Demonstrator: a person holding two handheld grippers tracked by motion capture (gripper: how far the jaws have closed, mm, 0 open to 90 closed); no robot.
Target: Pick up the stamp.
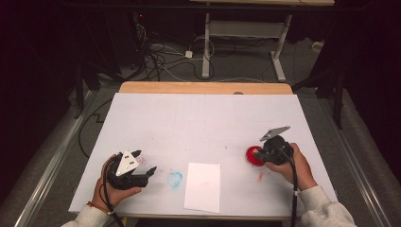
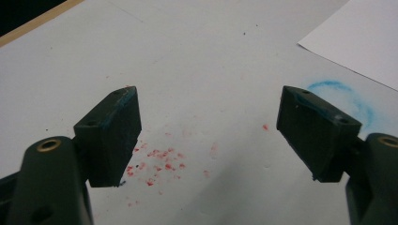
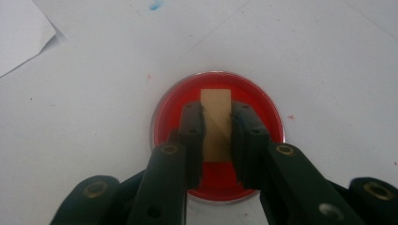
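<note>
The right tongs (image 3: 217, 136) are clamped on a small tan block (image 3: 217, 123), which stands between their pads over a round dish of red paint (image 3: 166, 110); whether the block's lower end touches the paint cannot be told. In the high view the right tongs (image 1: 259, 152) sit at the right side of the tabletop (image 1: 203, 118), directly over the red dish (image 1: 250, 158), with the person's hand wrapped around the handle behind them. The left tongs (image 2: 209, 126) stand wide apart with nothing between them, hovering low over a patch of red specks (image 2: 157, 164) on the white surface; a faint blue ring (image 2: 349, 101) lies just beyond the right-hand pad. From above, the left tongs (image 1: 144, 165) rest near the front left corner, well apart from the dish. A white sheet of paper (image 1: 203, 187) lies between the two hands near the front edge, with the blue smudge (image 1: 175, 178) just to its left.
</note>
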